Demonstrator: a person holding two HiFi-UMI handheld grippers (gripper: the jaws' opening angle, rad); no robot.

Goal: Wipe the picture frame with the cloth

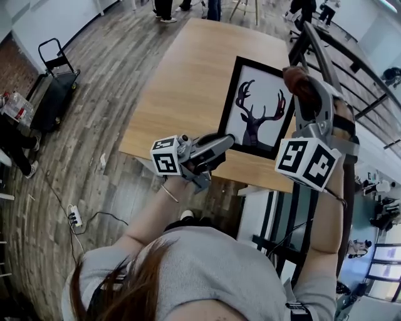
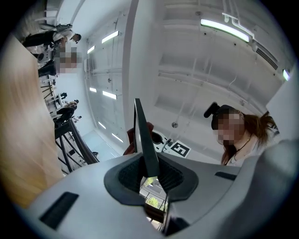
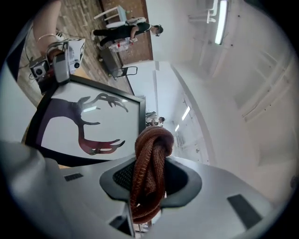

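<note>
A black picture frame (image 1: 258, 108) with a dark antler print is held tilted above the wooden table (image 1: 182, 81). My left gripper (image 1: 224, 144) is shut on the frame's lower left edge; in the left gripper view the frame (image 2: 145, 140) runs edge-on between its jaws (image 2: 150, 176). My right gripper (image 1: 302, 88) is shut on a bunched brown cloth (image 1: 298, 80) at the frame's upper right edge. In the right gripper view the cloth (image 3: 150, 163) fills the jaws (image 3: 149, 181), with the print (image 3: 88, 126) just beyond and the left gripper (image 3: 63, 58) at its far corner.
A black cart (image 1: 53, 88) stands on the wood floor to the left, and a power strip (image 1: 75, 216) lies nearer. Dark metal railings (image 1: 351, 69) run along the right. People stand beyond the table's far end (image 1: 164, 7).
</note>
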